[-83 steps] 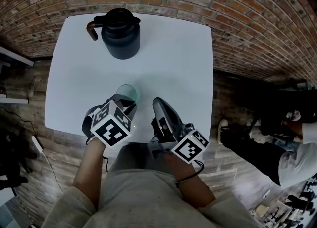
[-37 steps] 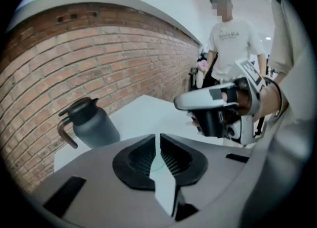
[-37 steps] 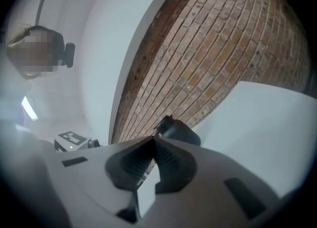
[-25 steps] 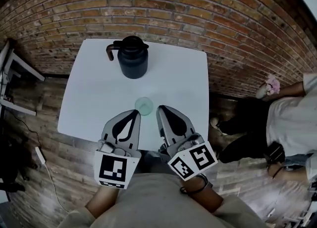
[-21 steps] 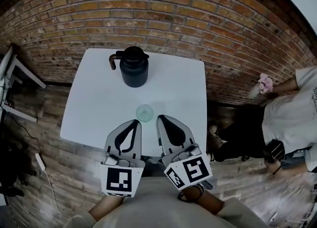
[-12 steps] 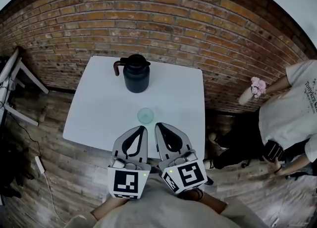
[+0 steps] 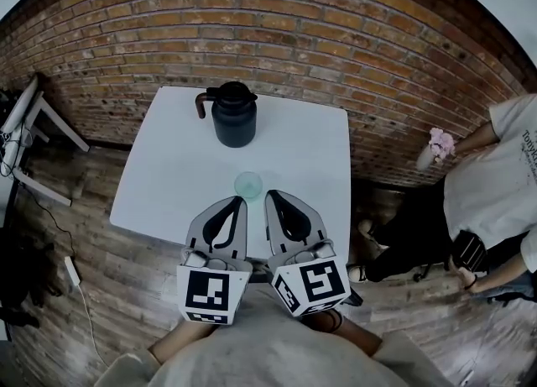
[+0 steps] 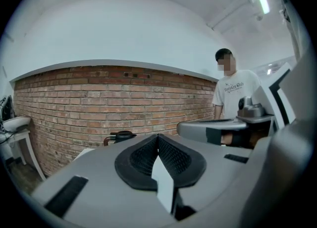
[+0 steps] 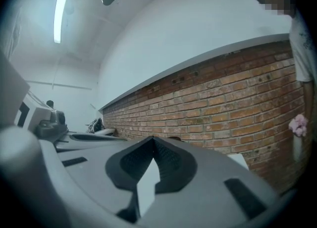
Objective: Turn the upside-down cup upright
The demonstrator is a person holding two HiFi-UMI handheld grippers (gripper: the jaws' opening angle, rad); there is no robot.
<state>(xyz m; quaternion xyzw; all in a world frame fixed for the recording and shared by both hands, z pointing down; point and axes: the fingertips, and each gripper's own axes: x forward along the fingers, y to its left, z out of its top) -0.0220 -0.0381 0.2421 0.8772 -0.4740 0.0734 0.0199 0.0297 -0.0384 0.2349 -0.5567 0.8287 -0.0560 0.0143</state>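
- The small translucent pale-green cup (image 7: 248, 185) stands on the white square table (image 7: 159, 184), near the middle of its near edge and well apart from the dark lidded jug with a brown handle (image 7: 233, 114) at the far edge; from the head view I cannot tell whether its mouth faces up or down, so it may be inverted or already righted
- Handling, as a judgement: it looks light and stiff, with a smooth wall that could slip between pads; if it is glass it would chip when tipped onto the hard top; the sound hold is across the side wall about halfway up, pads on opposite sides, not on the thin rim
- The left gripper (image 7: 238, 202) is fully closed with nothing between its pads; the right gripper (image 7: 270, 196) is likewise closed and empty
- Both are held side by side, roughly level, pointing toward the far edge; their tips lie over the near edge, just short of the cup and flanking it, touching nothing; the marker cubes sit close to the person's body
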